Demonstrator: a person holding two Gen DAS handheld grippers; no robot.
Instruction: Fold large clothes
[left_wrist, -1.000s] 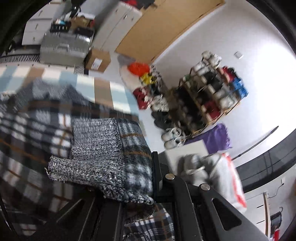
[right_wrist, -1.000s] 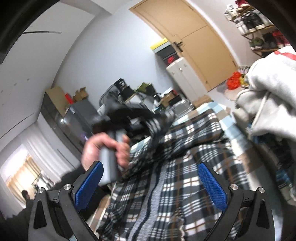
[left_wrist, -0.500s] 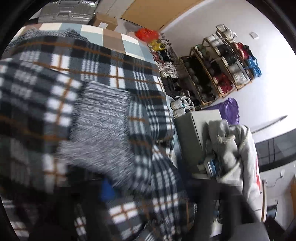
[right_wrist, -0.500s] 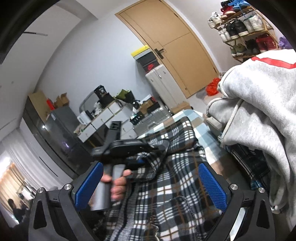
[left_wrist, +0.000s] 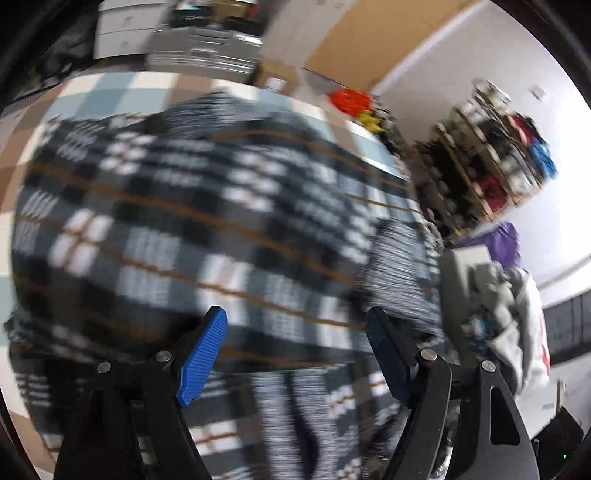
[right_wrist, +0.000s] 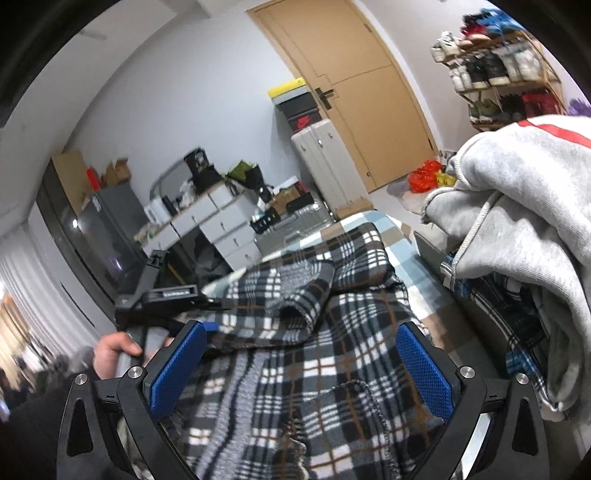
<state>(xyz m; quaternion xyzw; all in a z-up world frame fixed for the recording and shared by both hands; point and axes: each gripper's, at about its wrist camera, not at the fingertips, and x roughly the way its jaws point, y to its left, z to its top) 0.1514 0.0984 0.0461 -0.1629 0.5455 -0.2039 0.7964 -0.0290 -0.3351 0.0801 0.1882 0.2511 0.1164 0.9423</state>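
Your left claw (left_wrist: 295, 354) is standing wide open, blue pads (left_wrist: 202, 354) apart, nothing gripped between them. It is pointing down over the plaid garment (left_wrist: 207, 229), which is blurring in the left wrist view. Your right claw (right_wrist: 301, 373) is also hanging open and empty, its blue pads (right_wrist: 424, 373) well apart above the same plaid garment (right_wrist: 332, 332).

The garment is lying spread across a checked blue, tan and white bed cover (right_wrist: 373, 221), with one sleeve (right_wrist: 291, 291) folded over the body, grey ribbed cuff showing. A grey ribbed band (right_wrist: 240, 391) is running down the front near the right claw.

In the right wrist view your left hand (right_wrist: 114, 350) is gripping the handle of the left claw unit (right_wrist: 162, 299), sitting at the garment's left edge.

A pile of grey hooded sweatshirt (right_wrist: 517, 206) is sitting to the right, just beside the garment. Behind: tan door (right_wrist: 369, 85), white suitcase (right_wrist: 325, 162), shoe rack (right_wrist: 502, 77).
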